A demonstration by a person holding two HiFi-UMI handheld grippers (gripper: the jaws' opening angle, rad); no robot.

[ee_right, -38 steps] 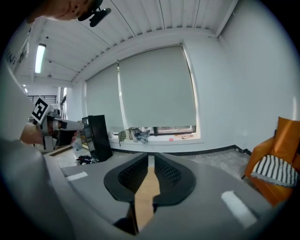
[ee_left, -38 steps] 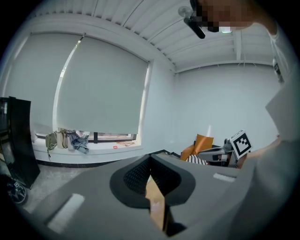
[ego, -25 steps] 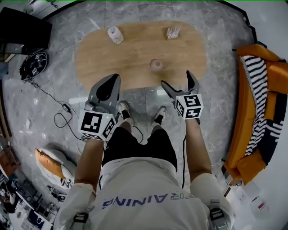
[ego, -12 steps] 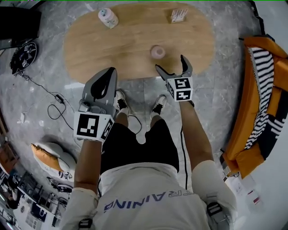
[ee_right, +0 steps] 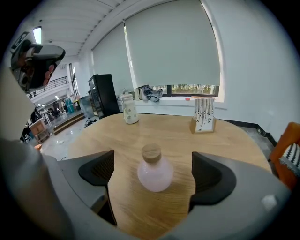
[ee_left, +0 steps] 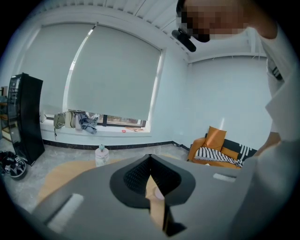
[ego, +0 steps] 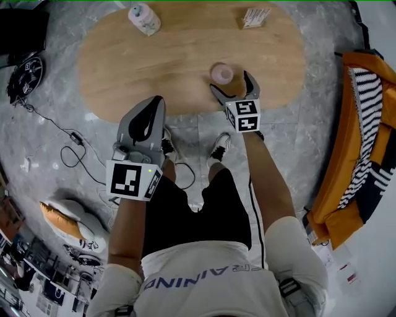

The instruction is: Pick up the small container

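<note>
Only my right gripper view shows the small container point(ee_right: 154, 174) well (pink, wooden cap point(ee_right: 151, 152)), upright on the table point(ee_right: 178, 131) between my right claw's point(ego: 230, 83) spread jaws, touching neither. Its contents I can't make out. My left claw point(ego: 150, 111) is closed on nothing.

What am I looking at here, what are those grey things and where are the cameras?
No robot: a person holds a grey claw tool in each hand. One picture looks down from a head camera; the other two come from cameras riding on each claw. On the wooden table stand a small pink container with a wooden cap, a white bottle and a small stand. The right claw is open, its jaws either side of the container, not touching. The left claw is shut and holds nothing.
</note>
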